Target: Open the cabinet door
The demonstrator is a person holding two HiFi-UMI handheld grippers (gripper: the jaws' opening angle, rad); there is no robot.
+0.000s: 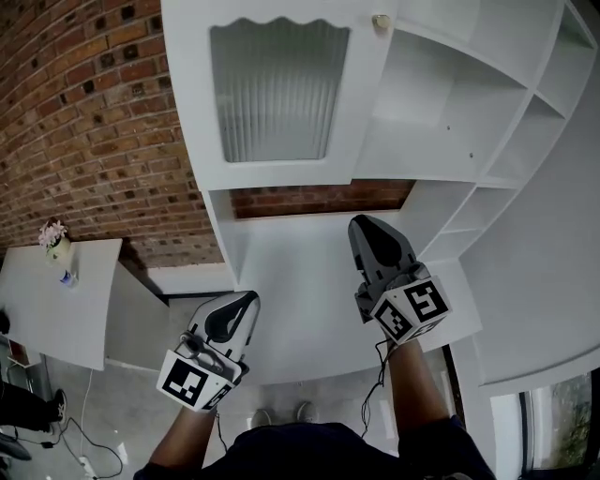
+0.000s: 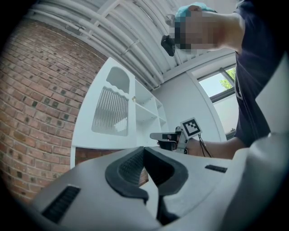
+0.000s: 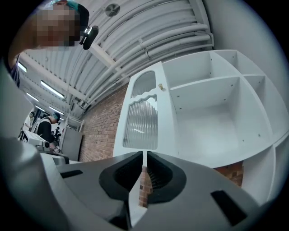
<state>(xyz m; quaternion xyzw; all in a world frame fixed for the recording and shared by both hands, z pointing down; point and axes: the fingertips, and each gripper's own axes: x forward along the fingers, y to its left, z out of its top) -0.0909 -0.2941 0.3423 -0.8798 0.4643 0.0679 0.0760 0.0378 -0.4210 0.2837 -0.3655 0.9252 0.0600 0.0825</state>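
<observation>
Head view: the door [image 1: 281,94] stands swung wide off the cabinet's left side, its knob [image 1: 381,21] at the free edge and the shelves [image 1: 441,103] bare, so the job looks done. The left claw [image 1: 246,305] and right claw [image 1: 367,228] hang below, touching nothing.

Left gripper view: its jaws are pressed together and empty. Only this view shows the right claw side-on, clear of the door.

Right gripper view: its jaws all but meet, pinching nothing. Only here is the open compartment seen straight on.
</observation>
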